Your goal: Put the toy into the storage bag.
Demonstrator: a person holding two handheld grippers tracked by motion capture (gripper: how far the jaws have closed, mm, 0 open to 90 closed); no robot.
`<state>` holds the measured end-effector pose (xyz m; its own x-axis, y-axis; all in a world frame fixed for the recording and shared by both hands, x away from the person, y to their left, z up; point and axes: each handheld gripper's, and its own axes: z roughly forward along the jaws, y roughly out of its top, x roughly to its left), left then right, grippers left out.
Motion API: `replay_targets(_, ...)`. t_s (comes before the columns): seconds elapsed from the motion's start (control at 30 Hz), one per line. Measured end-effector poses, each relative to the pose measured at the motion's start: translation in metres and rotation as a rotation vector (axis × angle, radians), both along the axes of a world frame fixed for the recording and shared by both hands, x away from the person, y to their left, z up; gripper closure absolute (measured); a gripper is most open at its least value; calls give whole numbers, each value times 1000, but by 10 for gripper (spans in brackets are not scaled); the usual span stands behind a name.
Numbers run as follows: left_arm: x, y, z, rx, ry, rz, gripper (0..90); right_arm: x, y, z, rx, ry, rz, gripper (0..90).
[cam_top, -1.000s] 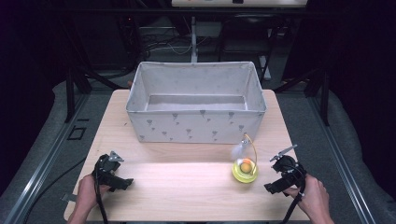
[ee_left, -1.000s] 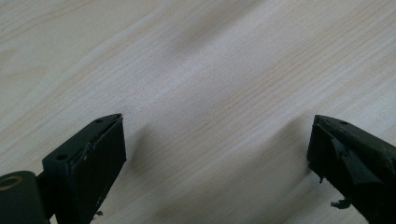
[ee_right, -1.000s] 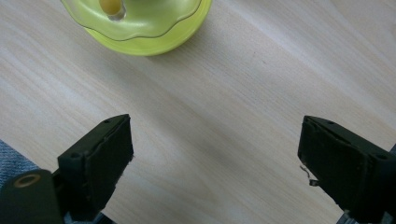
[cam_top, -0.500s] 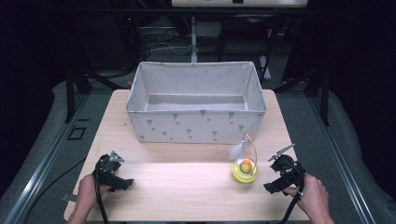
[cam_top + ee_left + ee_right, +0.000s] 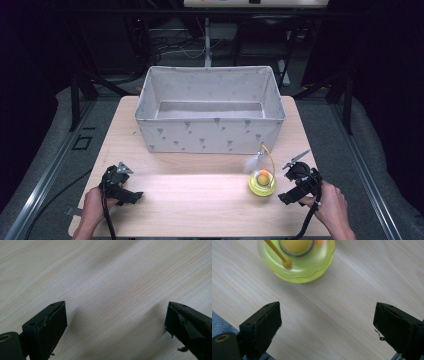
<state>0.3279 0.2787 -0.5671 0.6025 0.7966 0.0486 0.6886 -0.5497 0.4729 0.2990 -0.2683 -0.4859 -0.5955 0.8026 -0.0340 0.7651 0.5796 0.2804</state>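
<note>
Nothing has moved; both your grippers, left (image 5: 121, 186) and right (image 5: 298, 181), rest gaping and empty. Your toy (image 5: 262, 182) sits at the right one's nine o'clock; a careless shove could topple it.

The left gripper (image 5: 121, 186) was held low at the near left of the high view, gripped by the left hand (image 5: 93, 204), whose forearm entered from the bottom edge. Its jaws were seen spread wide apart in the left gripper view, with nothing between them. The right gripper (image 5: 299, 180) was held at the near right by the right hand (image 5: 332, 204). Its jaws were likewise spread wide in the right gripper view, nothing being clamped. A cable was seen trailing from each gripper toward the bottom edge.
</note>
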Motion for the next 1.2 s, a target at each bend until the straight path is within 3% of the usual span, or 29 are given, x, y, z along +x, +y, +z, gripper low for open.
replay_targets(0.6,0,0,0,-2,-3,5,39,12,21,26,59,-27,59,14)
replay_targets(1.0,0,0,0,-3,-2,6,38,15,37,42,96,-70,99,0)
replay_targets(1.2,0,0,0,-1,-1,6,38,16,46,51,100,-89,121,142)
